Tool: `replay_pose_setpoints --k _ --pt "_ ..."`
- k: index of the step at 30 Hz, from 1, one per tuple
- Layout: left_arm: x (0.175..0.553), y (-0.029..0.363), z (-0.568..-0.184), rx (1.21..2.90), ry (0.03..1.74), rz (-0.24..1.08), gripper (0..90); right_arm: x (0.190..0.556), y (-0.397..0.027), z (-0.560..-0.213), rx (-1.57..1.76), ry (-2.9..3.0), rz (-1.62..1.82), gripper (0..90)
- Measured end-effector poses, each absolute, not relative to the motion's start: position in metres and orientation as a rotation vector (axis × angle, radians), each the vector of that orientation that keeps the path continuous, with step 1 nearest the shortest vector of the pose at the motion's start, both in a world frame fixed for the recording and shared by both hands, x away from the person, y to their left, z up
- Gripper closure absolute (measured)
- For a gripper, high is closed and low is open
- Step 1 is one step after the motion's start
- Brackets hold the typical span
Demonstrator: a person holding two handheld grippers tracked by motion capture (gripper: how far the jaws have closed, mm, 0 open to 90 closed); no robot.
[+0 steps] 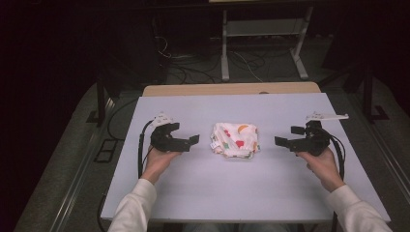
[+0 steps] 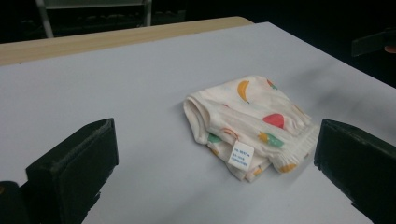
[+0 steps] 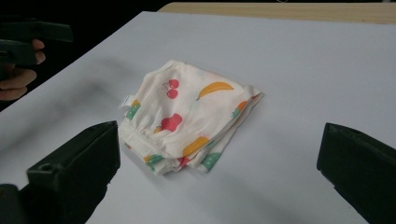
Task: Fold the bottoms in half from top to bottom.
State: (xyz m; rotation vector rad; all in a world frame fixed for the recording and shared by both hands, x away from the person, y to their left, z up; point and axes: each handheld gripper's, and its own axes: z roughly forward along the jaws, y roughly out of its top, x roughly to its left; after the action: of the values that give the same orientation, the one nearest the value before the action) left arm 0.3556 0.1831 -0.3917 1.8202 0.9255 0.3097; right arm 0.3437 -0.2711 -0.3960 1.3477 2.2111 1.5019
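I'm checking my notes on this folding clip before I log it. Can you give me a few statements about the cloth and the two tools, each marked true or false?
1. The folded fruit-print cloth lies on the white table between the two tools. True.
2. The left tool is clamped on the cloth. False: its jaws stand open and it is apart from the cloth.
3. The right tool is open and holds nothing. True.
4. The cloth is spread out flat in one layer. False: it is folded into a small stacked bundle.
5. A small white label shows at the cloth's edge. True.
6. The cloth hangs over the table's edge. False: it lies wholly on the tabletop, near the middle.
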Motion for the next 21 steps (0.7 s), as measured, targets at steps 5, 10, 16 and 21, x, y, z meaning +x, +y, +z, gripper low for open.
replay_pose_setpoints --k 5,10,16,21 --pt "0.346 0.185 -0.399 1.830 0.915 0.318 0.0 0.333 -0.273 -0.402 1.348 2.206 1.501 0.0" --pt "0.337 0.188 -0.406 1.818 0.916 0.317 0.0 0.321 -0.277 -0.408 1.342 2.198 1.496 0.0" --pt "0.325 0.194 -0.416 1.824 0.932 0.325 0.0 0.309 -0.280 -0.418 1.337 2.187 1.474 0.0" --pt "0.314 0.197 -0.416 1.811 0.904 0.338 0.0 0.301 -0.280 -0.420 1.306 2.196 1.466 0.0"
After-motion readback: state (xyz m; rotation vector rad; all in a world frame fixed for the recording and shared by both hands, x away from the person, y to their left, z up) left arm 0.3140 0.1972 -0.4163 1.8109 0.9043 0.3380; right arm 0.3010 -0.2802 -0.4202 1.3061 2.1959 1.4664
